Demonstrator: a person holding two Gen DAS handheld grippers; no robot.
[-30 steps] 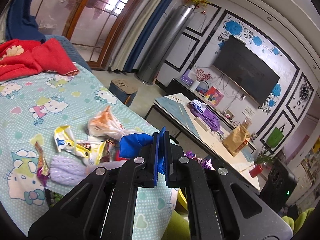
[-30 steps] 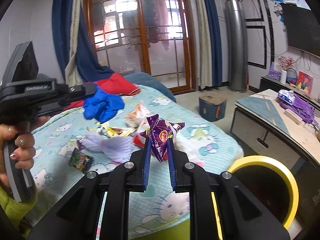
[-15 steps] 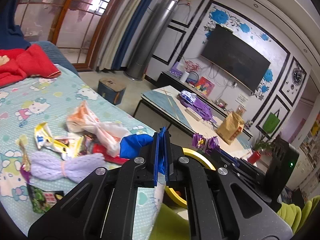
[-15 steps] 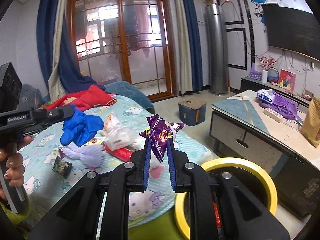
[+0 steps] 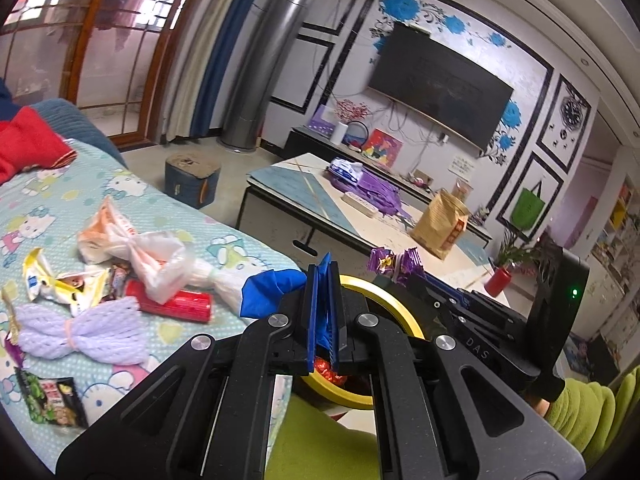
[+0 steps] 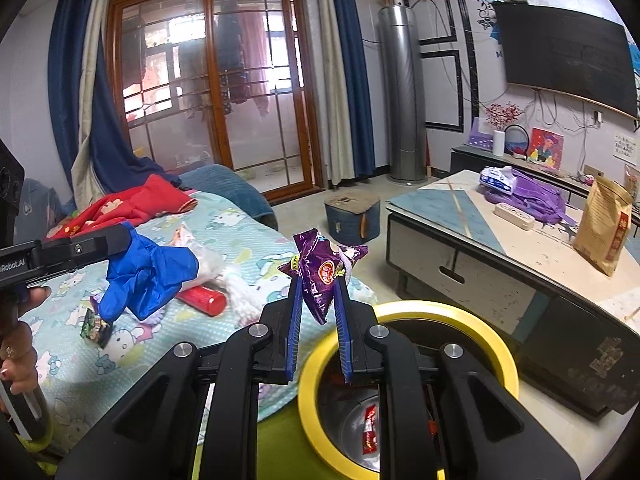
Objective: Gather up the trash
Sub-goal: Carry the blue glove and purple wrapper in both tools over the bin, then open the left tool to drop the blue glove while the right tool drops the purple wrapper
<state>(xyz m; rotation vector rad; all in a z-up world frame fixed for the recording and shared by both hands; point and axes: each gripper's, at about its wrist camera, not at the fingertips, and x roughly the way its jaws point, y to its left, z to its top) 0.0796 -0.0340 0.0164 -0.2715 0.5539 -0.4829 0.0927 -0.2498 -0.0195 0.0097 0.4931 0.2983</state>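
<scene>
Right gripper (image 6: pixel 318 300) clamps a purple snack wrapper (image 6: pixel 320 276), held above the near rim of the yellow-rimmed bin (image 6: pixel 452 312). Left gripper (image 5: pixel 323 312) pinches a blue glove (image 5: pixel 268 292), jaws tight, glove dangling over the bed edge beside the bin. On the Hello Kitty sheet (image 5: pixel 168 204): red can (image 5: pixel 180 304), clear plastic bag (image 5: pixel 156 252), lilac mesh (image 5: pixel 76 332), green packet (image 5: pixel 52 400). Red wrapper (image 6: pixel 370 428) inside bin.

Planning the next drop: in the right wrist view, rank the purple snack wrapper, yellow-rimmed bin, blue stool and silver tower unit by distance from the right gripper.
1. Purple snack wrapper, between the right gripper's fingers.
2. Yellow-rimmed bin, just below, right.
3. Blue stool, on the floor beyond.
4. Silver tower unit, by the far wall.
</scene>
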